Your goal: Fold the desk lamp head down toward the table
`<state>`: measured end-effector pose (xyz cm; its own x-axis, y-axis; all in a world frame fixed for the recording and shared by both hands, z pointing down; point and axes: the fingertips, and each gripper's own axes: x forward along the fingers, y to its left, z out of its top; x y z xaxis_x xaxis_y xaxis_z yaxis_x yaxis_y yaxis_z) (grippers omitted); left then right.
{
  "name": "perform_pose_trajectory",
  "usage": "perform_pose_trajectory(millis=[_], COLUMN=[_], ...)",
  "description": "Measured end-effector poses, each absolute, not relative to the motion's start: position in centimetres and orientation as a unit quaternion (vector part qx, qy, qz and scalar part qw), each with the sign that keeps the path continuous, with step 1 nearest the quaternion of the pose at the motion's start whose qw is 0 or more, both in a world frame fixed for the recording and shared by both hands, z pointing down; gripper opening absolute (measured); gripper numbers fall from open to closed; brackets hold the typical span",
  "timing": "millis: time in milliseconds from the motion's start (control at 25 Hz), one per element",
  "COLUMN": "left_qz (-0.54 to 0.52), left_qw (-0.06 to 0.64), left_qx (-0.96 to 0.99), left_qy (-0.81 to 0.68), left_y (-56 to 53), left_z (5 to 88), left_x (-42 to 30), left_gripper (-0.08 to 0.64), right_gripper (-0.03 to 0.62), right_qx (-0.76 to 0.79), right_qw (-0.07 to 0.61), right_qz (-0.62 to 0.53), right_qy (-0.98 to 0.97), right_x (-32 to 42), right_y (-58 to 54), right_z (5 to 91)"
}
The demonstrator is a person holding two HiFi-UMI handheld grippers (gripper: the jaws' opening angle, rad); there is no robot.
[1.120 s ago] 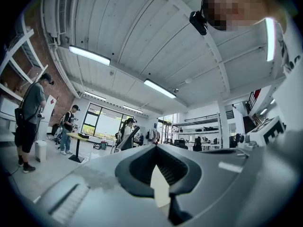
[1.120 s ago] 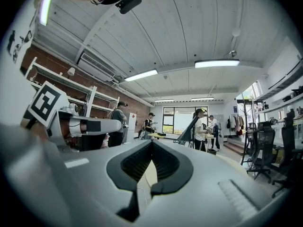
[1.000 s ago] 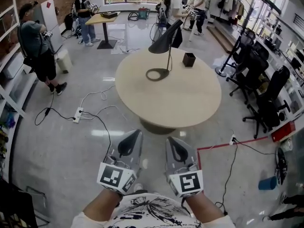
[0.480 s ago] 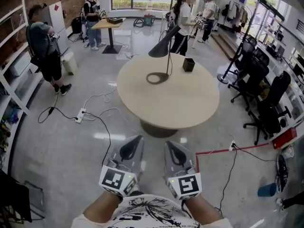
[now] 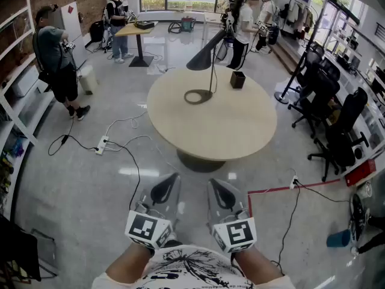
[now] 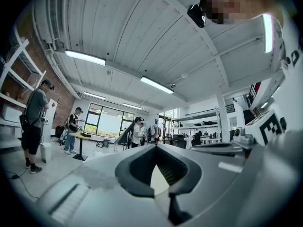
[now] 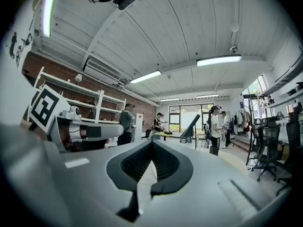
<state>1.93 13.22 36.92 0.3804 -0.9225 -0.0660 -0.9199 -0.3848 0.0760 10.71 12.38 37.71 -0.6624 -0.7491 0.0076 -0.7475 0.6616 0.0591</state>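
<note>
**A:** Where is the lamp, and what stage is this?

**B:** The desk lamp (image 5: pixel 212 71) stands at the far side of the round table (image 5: pixel 228 131). Its head (image 5: pixel 203 53) is raised and slants high over the top, not folded down. Both grippers hang short of the table's near rim, well apart from the lamp, so I judge the reach is yet to make.

**A:** And the jaws?

**B:** The left gripper (image 5: pixel 173 179) and the right gripper (image 5: pixel 214 185) each have their fingers pressed together, with nothing between them.

**A:** What does the next move call for?

**B:** Closing on the table and spreading one pair of jaws to take the head — the other perhaps steadying the base ring (image 5: pixel 197 95).

**A:** Is there room?

**B:** The table's near half is bare. A small dark box (image 5: pixel 237 79) sits near the base. A floor cable (image 5: pixel 120 143) runs to the table's left, chairs (image 5: pixel 337 131) crowd its right, and people stand beyond its far rim.
</note>
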Motion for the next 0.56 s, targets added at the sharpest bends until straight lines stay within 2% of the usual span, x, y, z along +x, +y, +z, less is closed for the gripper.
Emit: perform_pose_trajectory(millis=[560], left_qz=[-0.032], left_qw=[0.007], left_qx=[0.829], left_qy=[-0.559], left_y=[13.0], left_z=[37.2], left_x=[0.5], left_gripper=[0.006], right_gripper=[0.008], right_qx=[0.408], right_qw=[0.030], right_qz=[-0.027], right_qy=[-0.912], right_x=[9.5], right_y=[12.2], right_z=[38.5])
